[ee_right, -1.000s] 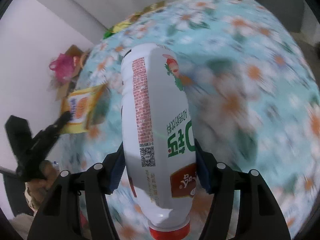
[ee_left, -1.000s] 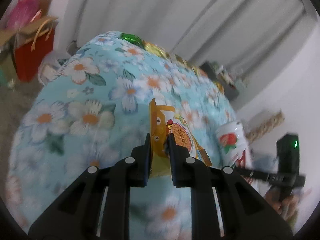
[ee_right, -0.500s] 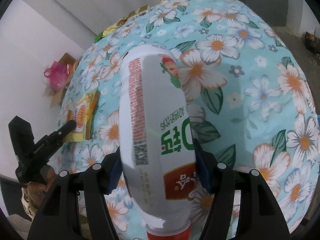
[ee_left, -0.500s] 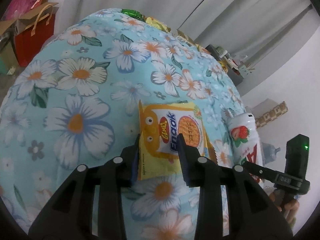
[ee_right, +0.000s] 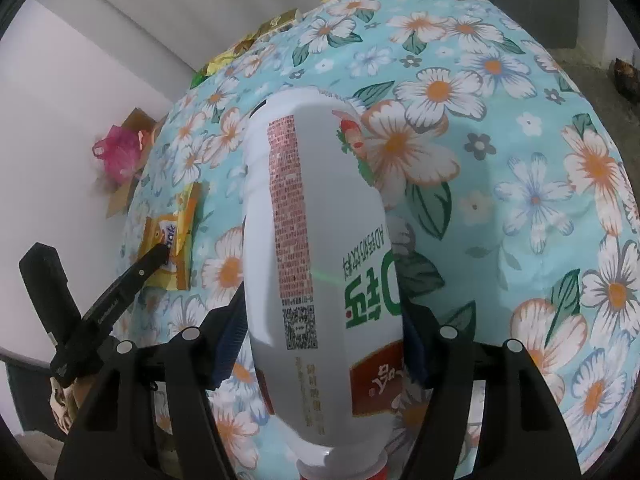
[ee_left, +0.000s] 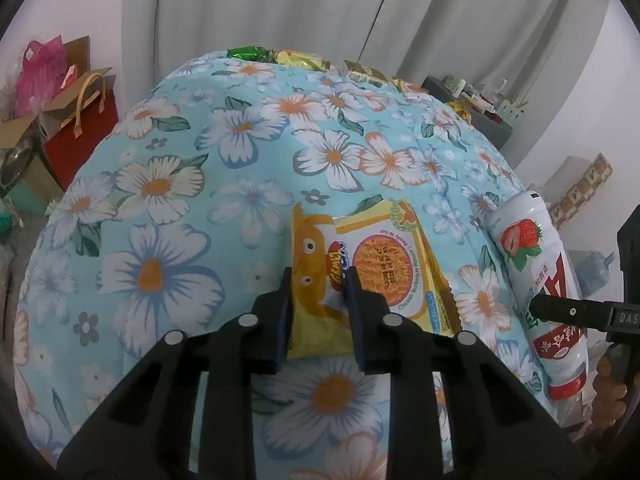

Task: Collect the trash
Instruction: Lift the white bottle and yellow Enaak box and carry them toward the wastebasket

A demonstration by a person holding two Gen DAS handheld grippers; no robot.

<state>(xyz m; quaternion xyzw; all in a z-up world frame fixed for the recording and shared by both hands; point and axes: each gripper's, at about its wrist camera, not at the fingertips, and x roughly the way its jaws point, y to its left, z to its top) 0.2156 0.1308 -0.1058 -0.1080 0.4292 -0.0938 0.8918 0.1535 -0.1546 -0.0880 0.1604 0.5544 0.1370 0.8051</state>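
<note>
A yellow noodle snack wrapper (ee_left: 372,264) lies on the blue flowered cloth (ee_left: 168,216). My left gripper (ee_left: 319,280) has its jaws around the wrapper's near left corner. The wrapper also shows in the right wrist view (ee_right: 172,248), with the left gripper (ee_right: 156,256) at it. My right gripper (ee_right: 320,320) is shut on a white strawberry drink bottle (ee_right: 316,248), red cap toward the camera. The bottle also shows at the right in the left wrist view (ee_left: 540,280).
Several foil wrappers (ee_left: 304,58) lie along the cloth's far edge, below grey curtains. A red gift bag (ee_left: 76,132) and a pink bag (ee_left: 40,72) stand on the floor at the left. A dark cabinet (ee_left: 472,116) stands at the far right.
Both grippers have steadied over the cloth. The wrapper went from held upright to lying flat, and the left jaws widened around its corner. The right gripper still holds the bottle.
</note>
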